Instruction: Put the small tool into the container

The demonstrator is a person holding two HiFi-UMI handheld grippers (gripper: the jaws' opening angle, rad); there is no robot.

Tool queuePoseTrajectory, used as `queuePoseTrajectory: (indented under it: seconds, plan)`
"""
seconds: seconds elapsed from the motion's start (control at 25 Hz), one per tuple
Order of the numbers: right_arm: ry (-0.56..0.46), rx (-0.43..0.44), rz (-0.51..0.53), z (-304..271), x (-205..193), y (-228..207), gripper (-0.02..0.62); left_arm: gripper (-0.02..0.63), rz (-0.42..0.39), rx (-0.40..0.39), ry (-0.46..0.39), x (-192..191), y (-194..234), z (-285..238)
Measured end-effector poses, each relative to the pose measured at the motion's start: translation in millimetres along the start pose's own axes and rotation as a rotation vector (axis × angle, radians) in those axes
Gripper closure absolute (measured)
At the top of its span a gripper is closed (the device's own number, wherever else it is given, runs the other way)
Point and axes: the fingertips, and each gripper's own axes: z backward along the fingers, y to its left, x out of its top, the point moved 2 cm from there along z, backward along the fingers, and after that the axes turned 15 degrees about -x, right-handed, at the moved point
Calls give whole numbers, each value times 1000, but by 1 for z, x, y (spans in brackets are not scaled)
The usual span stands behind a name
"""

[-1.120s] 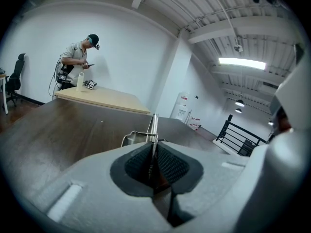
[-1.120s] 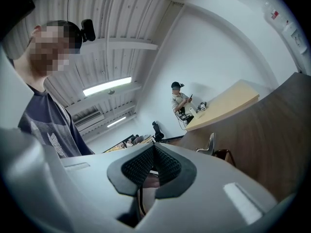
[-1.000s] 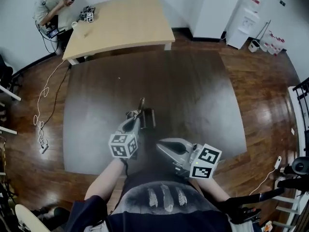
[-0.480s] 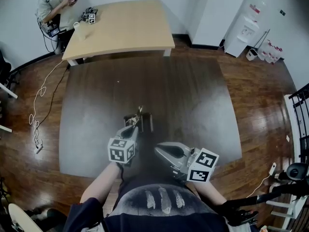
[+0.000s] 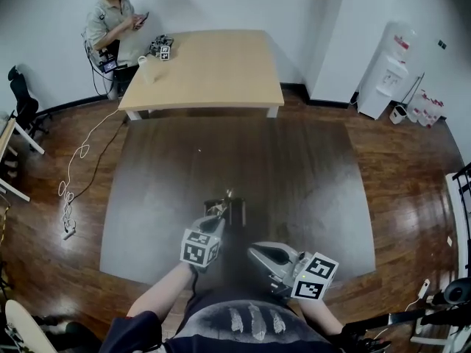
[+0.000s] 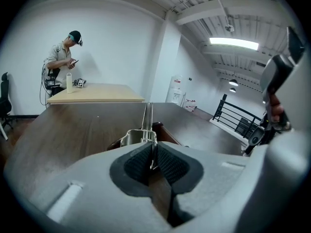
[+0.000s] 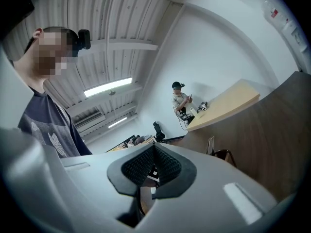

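Observation:
My left gripper [image 5: 217, 215] [image 6: 151, 154] is shut on a small thin metal tool [image 6: 147, 125], which sticks out forward from between the pads. The tool's far end [image 5: 229, 195] stands over a dark brown container [image 5: 235, 211] [image 6: 163, 131] on the dark tabletop [image 5: 294, 168]. Whether the tool touches the container I cannot tell. My right gripper [image 5: 255, 250] [image 7: 154, 155] hangs nearer my body, to the right of the left one, shut with nothing between its pads. From the right gripper view the container [image 7: 224, 156] shows past the jaws with the tool's handle [image 7: 210, 143] above it.
A light wooden table [image 5: 213, 68] stands at the back with small items on its left end, and a person [image 5: 118, 20] stands beside it. A water dispenser [image 5: 388, 65] is at the far right. A white cable [image 5: 73, 190] lies on the wooden floor at left.
The head view has tilted up, so more of the far room shows. Both grippers and the tool keep their places relative to the container.

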Motion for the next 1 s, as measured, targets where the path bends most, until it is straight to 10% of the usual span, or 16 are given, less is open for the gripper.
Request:
queuePoseTrajectory:
  seconds: [1.0]
  plan:
    - [97,218,-99,17,-44,35,600,541,-82,101,-155,9,-61,95]
